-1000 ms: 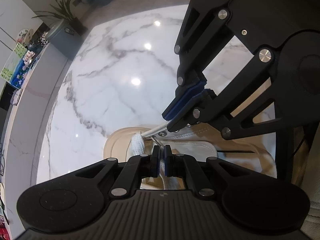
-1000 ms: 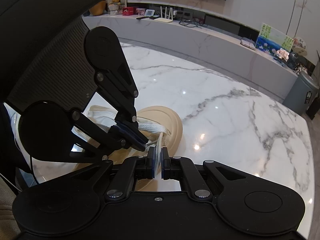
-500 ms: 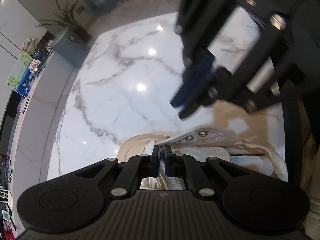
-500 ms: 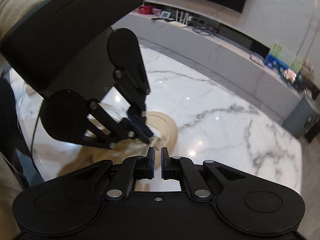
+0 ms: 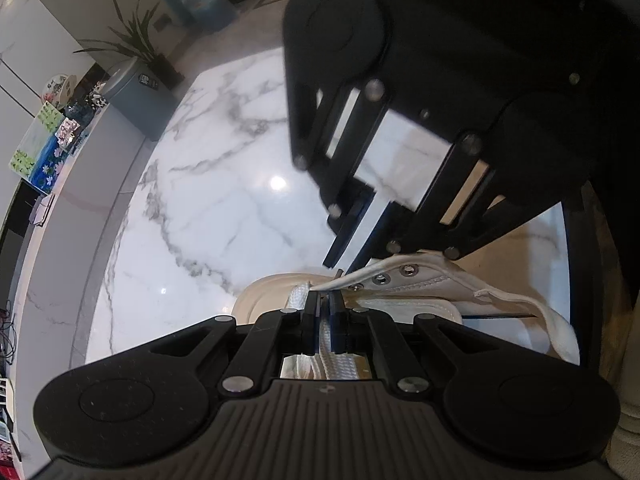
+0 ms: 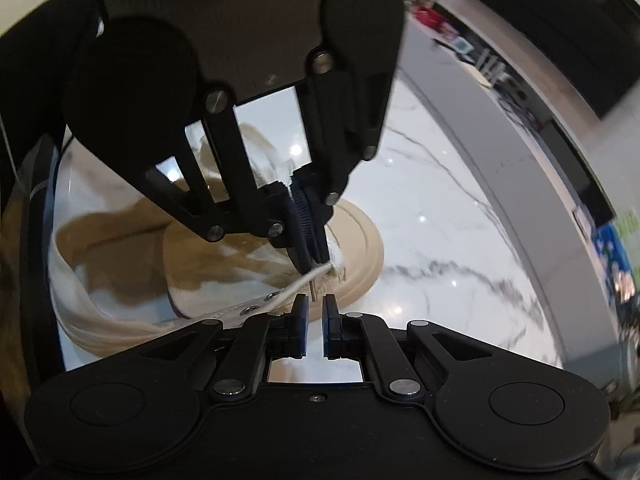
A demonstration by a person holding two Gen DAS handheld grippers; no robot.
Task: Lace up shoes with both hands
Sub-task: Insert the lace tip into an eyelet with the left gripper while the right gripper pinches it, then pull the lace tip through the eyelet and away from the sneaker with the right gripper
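meanwhile left gripper jaws pinch the lace; right gripper jaws stand slightly apart, empty.

Open marble tabletop ahead of and beside the shoe's toe: free passage there. Above the eyelet row, crowded: left gripper clamped on the white lace, right gripper parted just beside the lace tip. Little room between the two grippers. Counter edge well apart, beyond the table.

Cream shoe, grey-veined white marble table
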